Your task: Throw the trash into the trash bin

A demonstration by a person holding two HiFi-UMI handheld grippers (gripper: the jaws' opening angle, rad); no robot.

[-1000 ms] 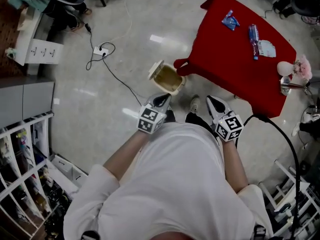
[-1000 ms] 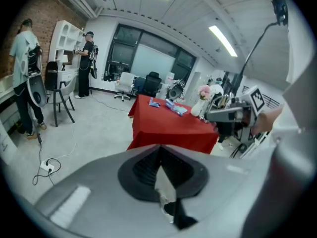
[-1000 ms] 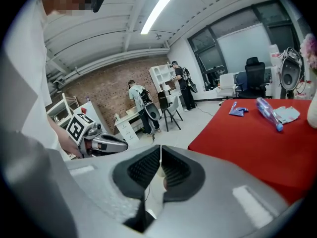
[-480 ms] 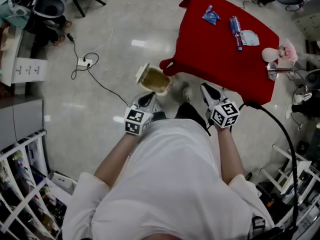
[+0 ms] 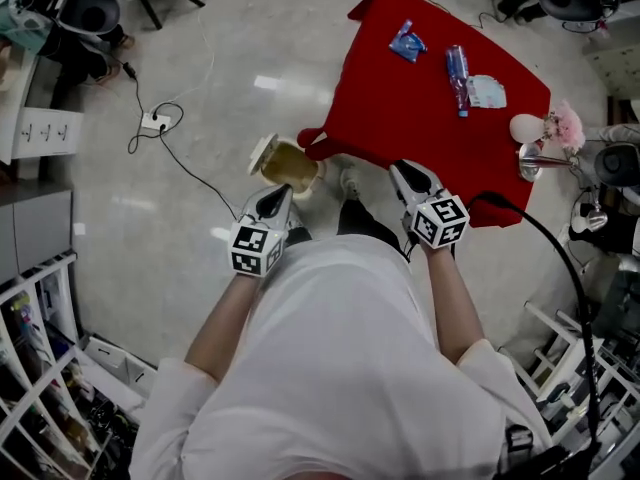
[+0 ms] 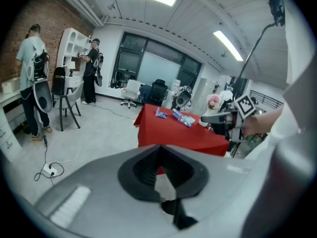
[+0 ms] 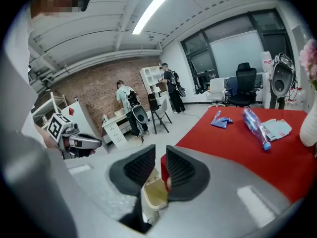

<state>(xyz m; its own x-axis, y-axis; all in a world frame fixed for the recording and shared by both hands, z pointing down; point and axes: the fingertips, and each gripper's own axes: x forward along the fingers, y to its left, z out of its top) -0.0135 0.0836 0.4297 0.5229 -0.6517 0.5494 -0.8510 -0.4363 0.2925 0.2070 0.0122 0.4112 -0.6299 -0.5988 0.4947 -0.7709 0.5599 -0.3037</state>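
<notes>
The right gripper (image 7: 160, 155) is only slightly parted, its jaws having just been opening, with nothing between them. The open bin (image 5: 288, 165) shows through the gap, low and ahead to its left. The left gripper (image 6: 158, 150) is closed tip to tip and empty, and the bin sits on the floor just ahead of it. The trash lies well ahead of the right gripper, up on the table (image 5: 430, 128): a bottle (image 5: 457, 66) and a packet (image 5: 486, 90) side by side, and a wrapper (image 5: 406, 41) further left. The step looks like reaching for the next piece. To do it well, spread the jaws much wider before arriving. Cross the bottle at its middle rather than along it, since it will likely roll, and close firmly before lifting.
</notes>
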